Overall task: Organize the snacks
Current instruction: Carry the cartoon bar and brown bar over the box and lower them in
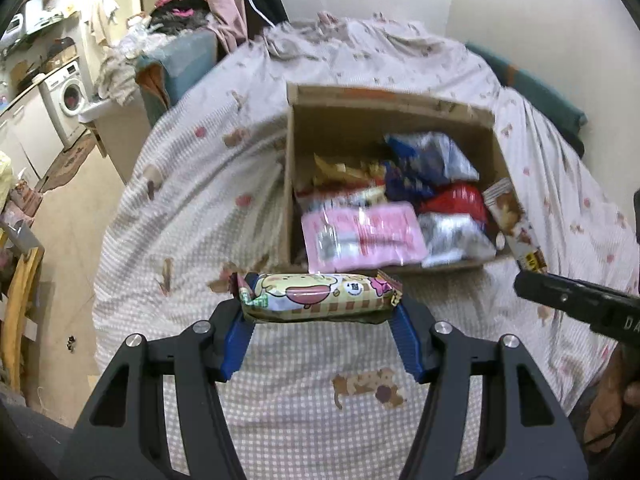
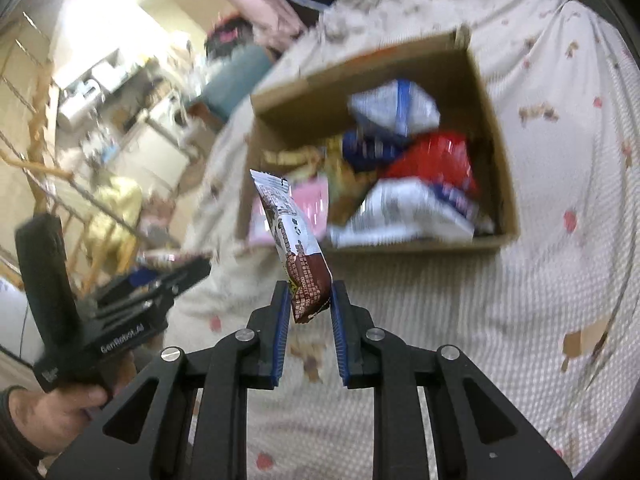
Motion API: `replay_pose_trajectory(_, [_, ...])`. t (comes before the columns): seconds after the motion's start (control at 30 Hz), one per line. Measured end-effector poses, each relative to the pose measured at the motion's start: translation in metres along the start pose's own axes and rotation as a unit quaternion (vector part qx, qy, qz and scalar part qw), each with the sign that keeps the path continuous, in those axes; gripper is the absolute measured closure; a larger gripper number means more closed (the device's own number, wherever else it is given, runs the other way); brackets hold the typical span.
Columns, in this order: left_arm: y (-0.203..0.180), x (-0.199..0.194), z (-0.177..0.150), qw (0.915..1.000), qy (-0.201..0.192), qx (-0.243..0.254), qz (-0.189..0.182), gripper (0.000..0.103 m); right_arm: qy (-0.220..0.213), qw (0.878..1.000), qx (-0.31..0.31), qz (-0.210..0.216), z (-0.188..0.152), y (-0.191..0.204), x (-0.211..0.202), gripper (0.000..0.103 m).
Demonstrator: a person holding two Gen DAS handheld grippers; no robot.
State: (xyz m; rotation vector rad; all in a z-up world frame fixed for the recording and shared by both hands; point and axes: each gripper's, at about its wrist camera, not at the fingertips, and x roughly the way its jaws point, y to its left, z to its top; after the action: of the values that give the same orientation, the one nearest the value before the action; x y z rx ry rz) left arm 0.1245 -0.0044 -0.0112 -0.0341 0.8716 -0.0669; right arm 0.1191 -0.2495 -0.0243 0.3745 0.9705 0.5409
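Cardboard box [image 1: 304, 152] on the bed holds most snacks. A yellow packet [image 1: 316, 298] is clamped crosswise by the left gripper [image 1: 318, 320], a brown bar [image 2: 296, 240] endwise by the right gripper [image 2: 310, 300], both just before the box; each should be released low inside.

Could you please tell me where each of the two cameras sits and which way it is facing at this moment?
Left wrist: on the left gripper, angled down over the bed at the cardboard box; its fingers clamp a yellow snack pack; the right gripper enters from the right.
Right wrist: on the right gripper, angled down at the box; it pinches a brown snack bar; the left hand shows.
Shared: box, bed, both grippers.
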Motion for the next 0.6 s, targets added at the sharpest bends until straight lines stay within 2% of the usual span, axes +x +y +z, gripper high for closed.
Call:
replay_pose_trajectory(0.13, [-0.002, -0.008, 0.021, 0.9997, -0.023, -0.001, 0.000, 0.045, -0.044, 0.999, 0.006, -0.006, 0.015, 0.000, -0.012, 0.082])
replay_pose_trajectory(0.27, [-0.011, -0.005, 0.045, 0.9995, -0.030, 0.006, -0.004, 0.045, -0.077, 0.997, 0.027, -0.010, 0.037, -0.007, -0.021, 0.082])
replay_pose_trajectory(0.33, [-0.017, 0.000, 0.058, 0.9995, -0.031, 0.007, -0.007, 0.045, -0.083, 0.996, 0.031, -0.014, 0.047, -0.013, -0.024, 0.082])
replay_pose_trajectory(0.6, [-0.033, 0.031, 0.090, 0.9992, -0.030, 0.021, -0.015, 0.045, -0.079, 0.996, 0.045, -0.021, 0.077, -0.026, 0.004, 0.082])
